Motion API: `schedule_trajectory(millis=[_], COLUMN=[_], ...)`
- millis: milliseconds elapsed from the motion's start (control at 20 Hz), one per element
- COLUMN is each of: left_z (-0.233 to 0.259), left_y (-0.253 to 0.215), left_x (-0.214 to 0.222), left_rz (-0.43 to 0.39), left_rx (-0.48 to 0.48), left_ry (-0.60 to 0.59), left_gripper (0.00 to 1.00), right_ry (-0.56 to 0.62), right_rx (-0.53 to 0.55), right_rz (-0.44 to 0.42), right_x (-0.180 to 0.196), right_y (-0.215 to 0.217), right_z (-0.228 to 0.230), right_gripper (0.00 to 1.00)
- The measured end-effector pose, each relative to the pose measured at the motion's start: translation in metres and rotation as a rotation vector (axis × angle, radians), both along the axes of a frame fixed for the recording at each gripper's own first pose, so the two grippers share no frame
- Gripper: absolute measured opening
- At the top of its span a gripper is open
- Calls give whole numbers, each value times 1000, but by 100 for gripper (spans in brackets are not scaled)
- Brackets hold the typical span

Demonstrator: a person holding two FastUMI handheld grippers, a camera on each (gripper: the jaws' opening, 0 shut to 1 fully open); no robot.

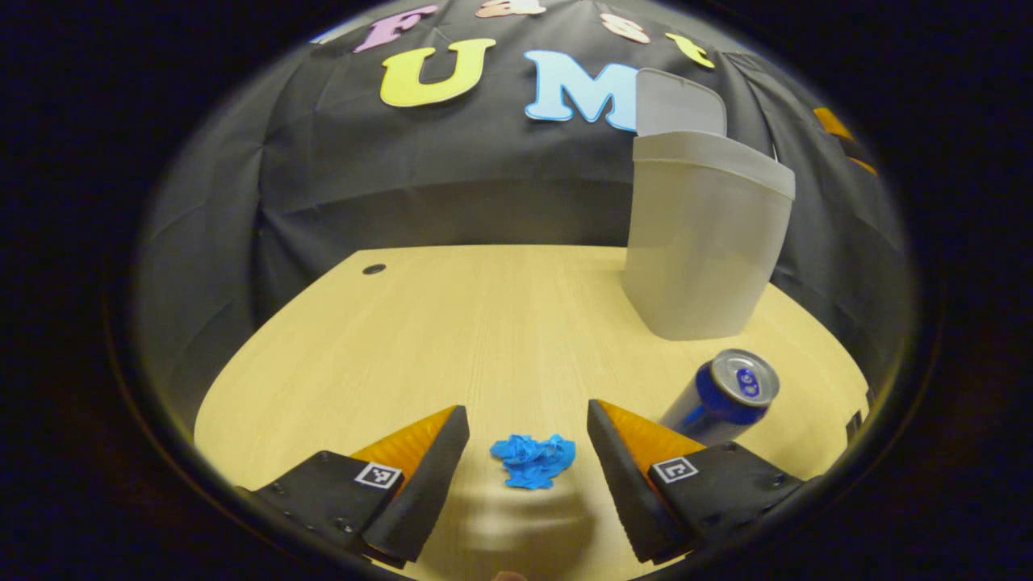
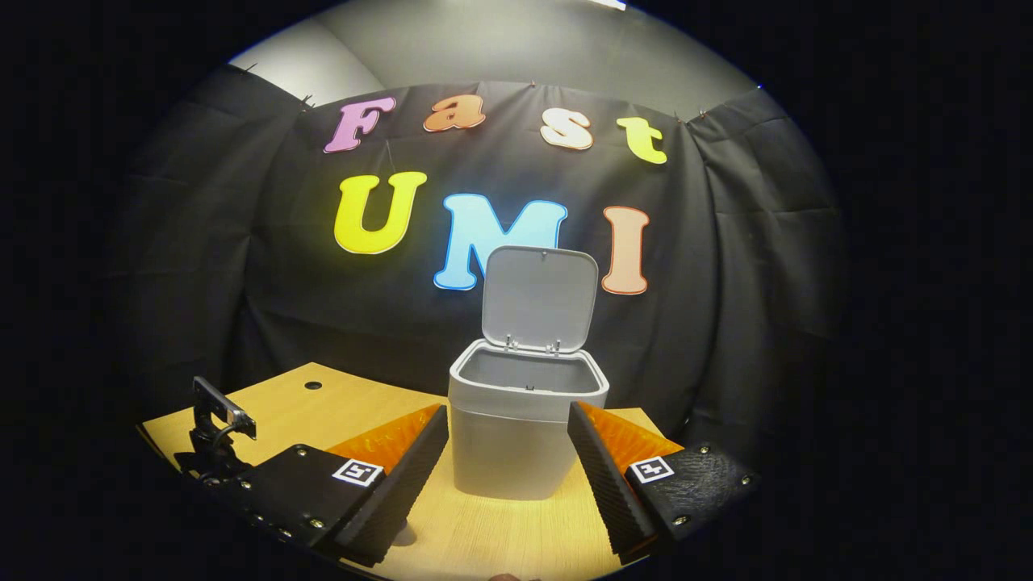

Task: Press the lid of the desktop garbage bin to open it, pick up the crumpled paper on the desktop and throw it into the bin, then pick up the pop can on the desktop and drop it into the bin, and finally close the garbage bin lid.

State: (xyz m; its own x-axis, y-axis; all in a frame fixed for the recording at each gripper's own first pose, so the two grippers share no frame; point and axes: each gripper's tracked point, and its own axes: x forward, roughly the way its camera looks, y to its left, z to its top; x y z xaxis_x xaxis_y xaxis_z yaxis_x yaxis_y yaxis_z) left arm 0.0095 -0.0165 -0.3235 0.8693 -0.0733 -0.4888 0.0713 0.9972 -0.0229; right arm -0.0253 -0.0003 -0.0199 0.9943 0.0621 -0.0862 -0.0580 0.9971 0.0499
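In the left gripper view, a crumpled blue paper (image 1: 533,460) lies on the wooden desk (image 1: 484,323) between the tips of my left gripper (image 1: 529,440), which is open low over it. A blue pop can (image 1: 721,397) lies on its side just right of the right finger. The grey bin (image 1: 698,242) stands at the far right with its lid (image 1: 680,103) up. In the right gripper view, the bin (image 2: 520,428) stands straight ahead with its lid (image 2: 539,299) raised. My right gripper (image 2: 508,452) hangs open in front of it, holding nothing.
A round cable hole (image 1: 374,269) sits near the desk's far left edge. In the right gripper view, a black device on a small stand (image 2: 216,432) rises at the desk's left side. Black cloth walls close in behind the desk.
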Motion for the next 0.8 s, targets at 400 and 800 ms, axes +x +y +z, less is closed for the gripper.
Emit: schedule_trajectory(millis=[400,800], left_z=[-40,-50], left_y=[5,12], left_x=[-1,0], left_rz=[22,37], left_rx=[-14,-4], left_ry=[93,93], left_gripper=[97,96], right_ry=[29,48], right_rx=[7,0], right_rz=[9,19], right_x=[-3,-1], right_y=[8,11], right_z=[-6,-12], right_gripper=[96,96])
